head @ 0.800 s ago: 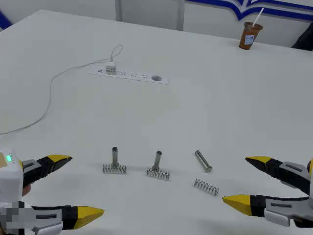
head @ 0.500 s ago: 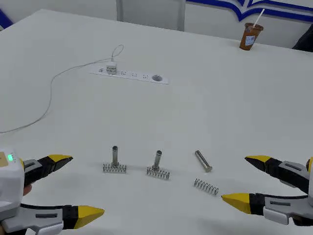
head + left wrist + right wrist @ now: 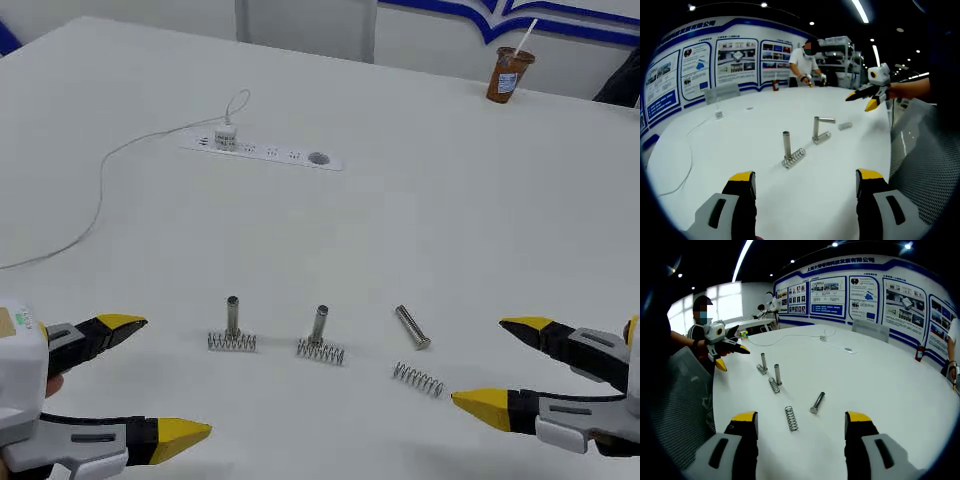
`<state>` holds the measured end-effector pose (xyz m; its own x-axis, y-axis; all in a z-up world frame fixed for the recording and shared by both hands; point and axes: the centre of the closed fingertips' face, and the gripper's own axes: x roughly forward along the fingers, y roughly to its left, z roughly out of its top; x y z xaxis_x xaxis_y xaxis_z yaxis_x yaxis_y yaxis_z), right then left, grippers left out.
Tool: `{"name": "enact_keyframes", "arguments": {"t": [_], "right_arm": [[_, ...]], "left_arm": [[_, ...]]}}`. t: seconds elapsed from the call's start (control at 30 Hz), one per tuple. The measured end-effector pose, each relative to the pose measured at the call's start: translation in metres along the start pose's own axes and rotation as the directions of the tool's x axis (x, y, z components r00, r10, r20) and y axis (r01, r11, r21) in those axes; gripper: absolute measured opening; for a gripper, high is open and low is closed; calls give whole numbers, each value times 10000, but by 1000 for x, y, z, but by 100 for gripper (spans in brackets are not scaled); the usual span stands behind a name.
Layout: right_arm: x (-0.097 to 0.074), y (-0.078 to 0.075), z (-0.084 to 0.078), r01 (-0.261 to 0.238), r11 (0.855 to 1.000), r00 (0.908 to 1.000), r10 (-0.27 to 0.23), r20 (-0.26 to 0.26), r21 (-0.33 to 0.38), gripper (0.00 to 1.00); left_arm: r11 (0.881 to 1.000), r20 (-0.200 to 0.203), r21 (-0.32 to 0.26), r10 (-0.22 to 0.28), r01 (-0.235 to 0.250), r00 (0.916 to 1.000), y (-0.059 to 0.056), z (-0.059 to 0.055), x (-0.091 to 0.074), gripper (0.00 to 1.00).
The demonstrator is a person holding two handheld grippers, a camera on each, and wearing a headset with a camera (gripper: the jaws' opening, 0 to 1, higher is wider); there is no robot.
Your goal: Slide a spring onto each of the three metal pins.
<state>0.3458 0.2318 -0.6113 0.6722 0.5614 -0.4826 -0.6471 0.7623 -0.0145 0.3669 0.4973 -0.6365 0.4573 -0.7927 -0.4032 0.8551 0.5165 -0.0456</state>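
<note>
Two metal pins stand upright on the white table: the left pin [image 3: 233, 315] and the middle pin [image 3: 319, 324]. A third pin [image 3: 412, 327] lies on its side. One spring lies at the foot of each: left spring [image 3: 232, 342], middle spring [image 3: 320, 352], right spring [image 3: 418, 380]. My left gripper [image 3: 165, 379] is open at the lower left, short of the left pin. At the lower right my right gripper [image 3: 500, 363] is open, just right of the loose spring. The right gripper view shows the lying pin [image 3: 817, 403] and a spring [image 3: 790, 418] ahead of the open jaws.
A white power strip [image 3: 265, 153] with a plugged-in charger and a cable [image 3: 100, 190] lies at the back of the table [image 3: 420, 220]. A brown drink cup [image 3: 508, 73] with a straw stands far right. A person [image 3: 804, 62] stands beyond the table's far end.
The picture has shifted slightly with the head camera. Both grippers stay open and in nearly the same place; pins and springs have not moved.
</note>
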Motion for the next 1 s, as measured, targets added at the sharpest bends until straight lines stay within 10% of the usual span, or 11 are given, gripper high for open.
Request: {"name": "enact_keyframes", "arguments": {"t": [1.0], "right_arm": [[31,-26,16,233,9993,9973,-212,-701,302,62]], "left_arm": [[10000,-95,-17,-52,52,9999,-1,3,1,83]]}}
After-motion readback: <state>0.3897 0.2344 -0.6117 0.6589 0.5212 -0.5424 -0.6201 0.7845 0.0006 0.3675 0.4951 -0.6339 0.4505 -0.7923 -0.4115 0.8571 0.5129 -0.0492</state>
